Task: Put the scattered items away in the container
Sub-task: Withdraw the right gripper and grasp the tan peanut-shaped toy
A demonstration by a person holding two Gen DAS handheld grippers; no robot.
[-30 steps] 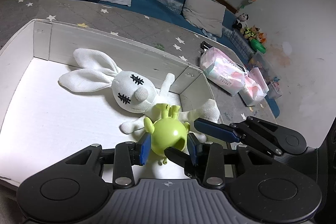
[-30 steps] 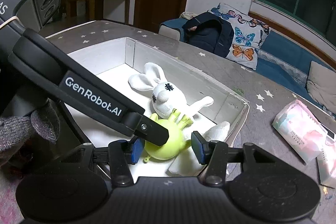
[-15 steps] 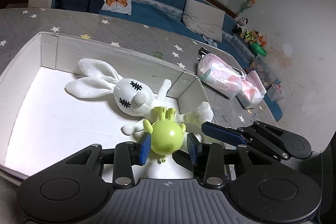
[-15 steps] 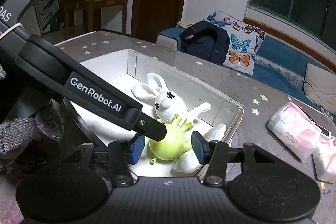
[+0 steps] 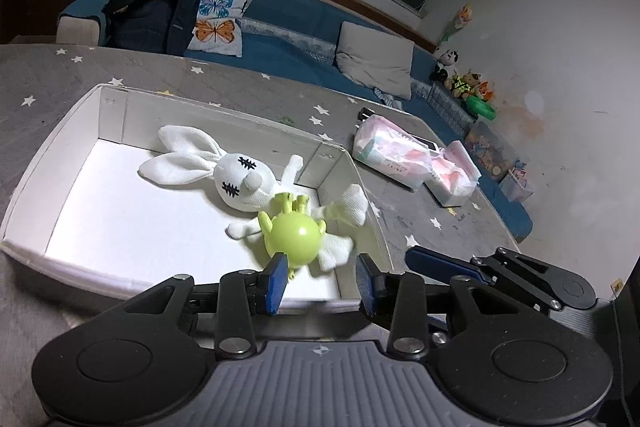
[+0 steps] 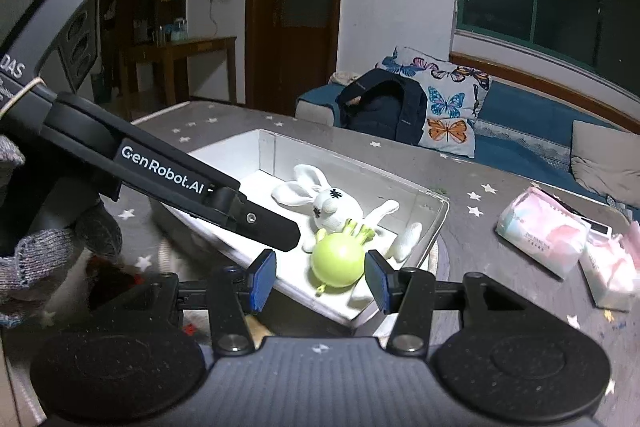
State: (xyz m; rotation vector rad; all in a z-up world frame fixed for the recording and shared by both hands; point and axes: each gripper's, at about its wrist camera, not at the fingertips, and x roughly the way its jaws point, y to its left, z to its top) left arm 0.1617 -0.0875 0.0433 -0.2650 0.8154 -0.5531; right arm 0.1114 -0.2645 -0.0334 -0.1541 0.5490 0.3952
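Note:
A white cardboard box [image 5: 224, 131] [image 6: 372, 183] stands on the star-patterned grey table. Inside it lies a white plush rabbit [image 5: 244, 179] [image 6: 336, 211], and a round lime-green toy [image 5: 294, 239] [image 6: 338, 263] rests on the rabbit's body near the box's near corner. My left gripper [image 5: 320, 285] hangs open just short of the green toy, nothing between its blue pads. My right gripper [image 6: 320, 281] is open too, above the box's near rim, with the toy lying beyond it. In each wrist view the other gripper's finger [image 5: 436, 261] [image 6: 256, 219] shows.
Two pink tissue packs [image 5: 394, 155] [image 6: 540, 231] lie on the table right of the box. A gloved hand [image 6: 40, 259] holds the left gripper, with a blurred red item [image 6: 112, 279] under it. A sofa with a dark backpack [image 5: 152, 15] and pillows lies behind.
Both grippers have drawn back and up from the box. The green toy, earlier framed close between the left pads, now lies farther ahead on the rabbit. Neither gripper's opening changed.

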